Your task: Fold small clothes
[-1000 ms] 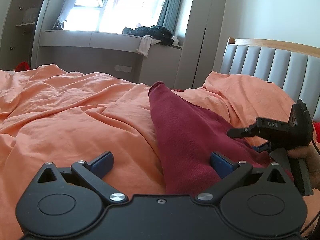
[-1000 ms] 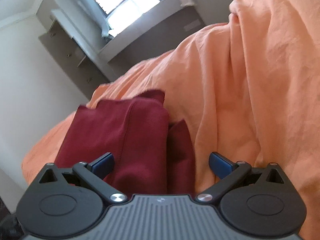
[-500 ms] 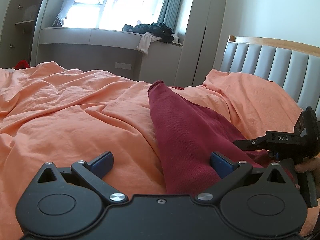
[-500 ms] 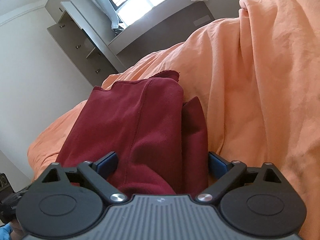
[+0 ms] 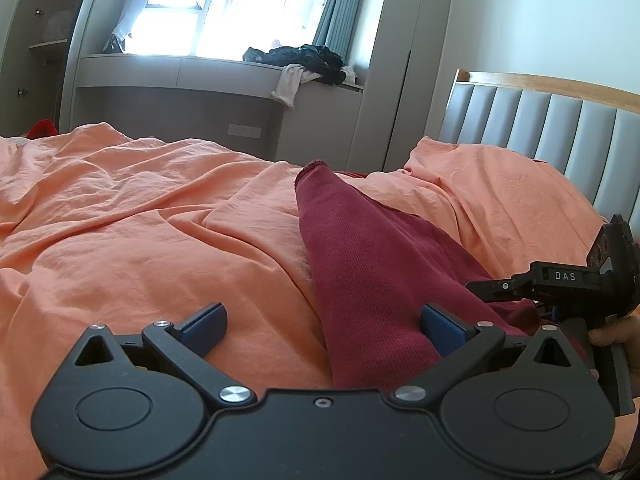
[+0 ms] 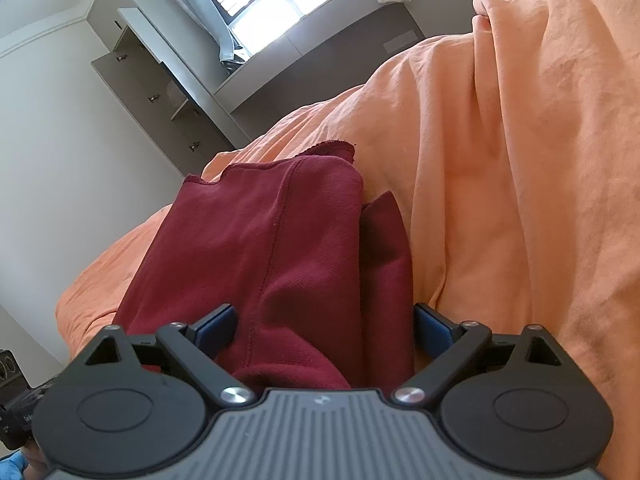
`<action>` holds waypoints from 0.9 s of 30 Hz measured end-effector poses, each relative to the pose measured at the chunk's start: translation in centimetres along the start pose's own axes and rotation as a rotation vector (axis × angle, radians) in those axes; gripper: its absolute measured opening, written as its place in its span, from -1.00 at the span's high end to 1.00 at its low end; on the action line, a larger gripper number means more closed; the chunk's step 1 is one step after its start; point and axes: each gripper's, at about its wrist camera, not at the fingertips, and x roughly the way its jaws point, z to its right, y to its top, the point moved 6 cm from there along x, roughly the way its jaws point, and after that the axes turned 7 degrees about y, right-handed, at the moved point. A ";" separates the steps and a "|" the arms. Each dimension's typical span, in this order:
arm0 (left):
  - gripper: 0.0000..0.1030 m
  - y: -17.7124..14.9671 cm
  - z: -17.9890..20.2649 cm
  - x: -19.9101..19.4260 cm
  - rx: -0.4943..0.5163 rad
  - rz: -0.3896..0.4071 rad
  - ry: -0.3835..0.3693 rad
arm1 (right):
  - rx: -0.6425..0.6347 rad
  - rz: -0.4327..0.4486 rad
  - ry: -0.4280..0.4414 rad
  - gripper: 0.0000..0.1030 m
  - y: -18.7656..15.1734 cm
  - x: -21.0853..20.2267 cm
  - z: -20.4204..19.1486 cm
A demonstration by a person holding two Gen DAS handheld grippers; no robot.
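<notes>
A dark red garment (image 5: 372,264) lies folded in layers on the orange bedsheet (image 5: 140,240). It also shows in the right wrist view (image 6: 272,248). My left gripper (image 5: 322,322) is open, low over the near end of the garment, with its right finger on the red cloth. My right gripper (image 6: 324,326) is open with the near end of the garment lying between its fingers. The right gripper's body (image 5: 560,280) shows at the right of the left wrist view, held by a hand.
An orange pillow (image 5: 500,184) and a grey padded headboard (image 5: 560,132) stand at the right. A window ledge (image 5: 224,76) with a pile of dark and white clothes (image 5: 304,64) lies behind the bed. Grey cupboards (image 6: 160,92) line the wall.
My right gripper has dropped lower and moved in over the near end of the red garment, which now fills more of its view. The left gripper has barely moved.
</notes>
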 end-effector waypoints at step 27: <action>-0.99 2.1 -0.1 3.4 -0.031 -0.171 -0.149 | 0.095 0.065 0.006 -0.82 -0.5 -0.6 0.9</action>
